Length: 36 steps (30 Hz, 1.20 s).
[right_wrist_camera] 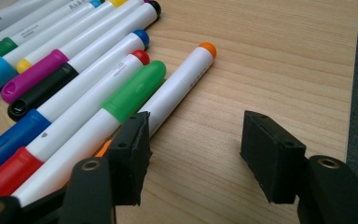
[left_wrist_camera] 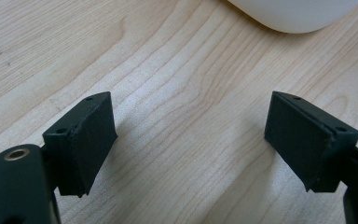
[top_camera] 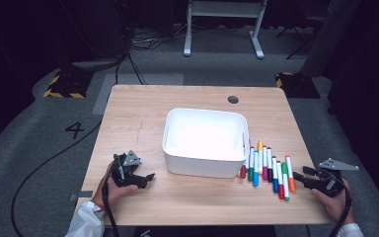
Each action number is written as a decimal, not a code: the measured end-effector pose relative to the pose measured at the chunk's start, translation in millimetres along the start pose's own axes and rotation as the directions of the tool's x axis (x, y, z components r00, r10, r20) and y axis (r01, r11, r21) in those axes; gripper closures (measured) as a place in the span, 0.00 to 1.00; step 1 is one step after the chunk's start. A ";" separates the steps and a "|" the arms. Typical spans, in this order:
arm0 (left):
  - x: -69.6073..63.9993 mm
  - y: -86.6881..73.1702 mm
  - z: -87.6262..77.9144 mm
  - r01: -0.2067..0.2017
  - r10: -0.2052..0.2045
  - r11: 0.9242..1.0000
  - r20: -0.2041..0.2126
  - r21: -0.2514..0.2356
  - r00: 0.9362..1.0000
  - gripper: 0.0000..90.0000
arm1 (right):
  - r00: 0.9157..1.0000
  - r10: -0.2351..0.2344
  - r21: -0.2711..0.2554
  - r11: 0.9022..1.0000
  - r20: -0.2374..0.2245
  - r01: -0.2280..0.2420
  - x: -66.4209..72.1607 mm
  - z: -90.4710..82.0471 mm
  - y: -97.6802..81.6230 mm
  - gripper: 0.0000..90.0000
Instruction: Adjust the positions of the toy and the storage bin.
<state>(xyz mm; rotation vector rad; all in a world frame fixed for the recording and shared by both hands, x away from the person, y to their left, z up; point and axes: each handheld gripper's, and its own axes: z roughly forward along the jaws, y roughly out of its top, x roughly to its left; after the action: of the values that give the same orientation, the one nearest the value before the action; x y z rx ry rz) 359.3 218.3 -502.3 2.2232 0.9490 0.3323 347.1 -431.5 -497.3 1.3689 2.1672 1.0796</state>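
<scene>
Right claw (right_wrist_camera: pixel 193 151) stands wide and empty near the tabletop's (top_camera: pixel 138 118) right edge, one jaw against the white marker with orange cap (right_wrist_camera: pixel 179 86), the outermost of the row of coloured markers (top_camera: pixel 269 170). Left claw (left_wrist_camera: pixel 191 140) is wide, empty, near the front-left corner. Risk: closing now nips neighbouring green-capped marker (right_wrist_camera: pixel 135 91) or rolls the target away.

Storage bin (top_camera: pixel 205 140) at worktop (top_camera: pixel 143 111) centre. Marker pens (top_camera: pixel 269 169) in row just right of bin, side by side, touching. Left hand-held gripper (top_camera: pixel 148 178) near front-left edge, left of bin. Right hand-held gripper (top_camera: pixel 300 177) at front-right, beside outermost marker.
</scene>
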 end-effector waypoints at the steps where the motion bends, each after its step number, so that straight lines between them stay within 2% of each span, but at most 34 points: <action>1: -0.1 0.0 0.0 0.000 0.000 1.000 0.000 0.000 1.000 0.18 | 1.000 0.005 -0.002 1.000 0.000 -0.005 0.3 -0.9 0.1 0.48; 5: -0.7 -0.2 -0.3 0.003 -0.003 1.000 -0.007 -0.001 1.000 0.19 | 1.000 0.006 -0.017 1.000 0.001 -0.006 0.6 -5.3 0.4 0.48; 10: -1.1 -0.5 -0.6 -0.002 0.002 1.000 -0.008 -0.004 1.000 0.19 | 0.999 0.019 -0.044 0.999 -0.032 -0.021 7.1 -12.6 -0.7 0.48; 15: -1.8 -0.7 -0.7 0.000 0.000 1.000 -0.008 -0.003 1.000 0.19 | 0.998 0.001 -0.034 0.999 -0.057 -0.003 17.6 -13.6 -3.6 0.47; 18: -2.0 -0.7 -0.8 -0.002 0.002 1.000 -0.007 -0.002 1.000 0.19 | 0.998 -0.012 -0.018 1.000 -0.055 0.011 19.3 -11.1 -5.2 0.47; 21: -1.9 -0.7 -0.8 -0.003 0.003 1.000 -0.006 -0.002 1.000 0.19 | 0.999 -0.023 0.015 1.000 -0.039 0.024 21.4 -7.2 -7.3 0.48; 22: -1.9 -0.7 -0.8 -0.003 0.003 1.000 -0.006 -0.002 1.000 0.19 | 0.999 -0.042 0.021 0.999 -0.035 0.043 20.7 -6.6 -8.2 0.49; 24: -1.9 -0.7 -0.8 -0.003 0.003 1.000 -0.003 -0.001 1.000 0.19 | 0.999 -0.033 0.014 0.999 -0.021 0.033 21.0 -7.3 -8.8 0.54; 27: -2.2 -0.8 -0.8 -0.003 0.003 1.000 0.002 0.000 1.000 0.19 | 0.997 -0.046 0.033 0.998 0.061 0.044 19.3 -9.7 -9.4 0.64; 32: -2.2 -0.8 -0.9 -0.002 0.002 1.000 0.002 0.001 1.000 0.19 | 0.992 -0.027 0.013 1.000 0.125 0.025 18.8 -10.7 -12.1 0.78; 36: -2.2 -0.8 -0.8 -0.002 0.002 1.000 0.002 0.001 1.000 0.19 | 0.991 -0.016 0.006 1.000 0.137 0.015 17.1 -9.7 -11.6 0.82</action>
<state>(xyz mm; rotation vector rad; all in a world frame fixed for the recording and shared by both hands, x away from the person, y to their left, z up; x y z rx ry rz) 356.9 217.6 -502.2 2.2250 0.9463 0.3302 325.8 -423.3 -498.2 1.3839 2.0801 0.9463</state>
